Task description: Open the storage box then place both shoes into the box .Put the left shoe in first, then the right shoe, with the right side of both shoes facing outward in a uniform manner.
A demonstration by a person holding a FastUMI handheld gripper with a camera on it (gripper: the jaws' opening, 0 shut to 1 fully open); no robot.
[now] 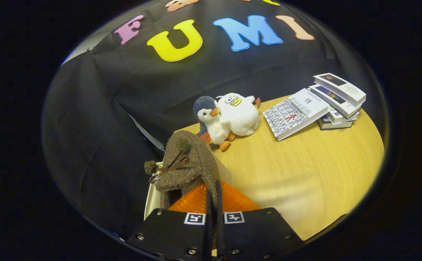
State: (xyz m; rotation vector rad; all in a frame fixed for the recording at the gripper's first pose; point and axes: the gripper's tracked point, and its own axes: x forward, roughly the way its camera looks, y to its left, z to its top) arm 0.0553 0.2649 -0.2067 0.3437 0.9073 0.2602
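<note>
Gripper view: the gripper (213, 197) has its fingers pinched together on the rim of a brown fuzzy shoe (187, 165), which hangs over the storage box (153, 197) with its orange flap (200, 201). The shoe's long axis runs away from the fingers toward the plush penguin (211, 121). Beyond the penguin sit a white plush duck (239, 113) and stacked books (335, 99) on the wooden table (305, 170). The book writing is too small to read.
</note>
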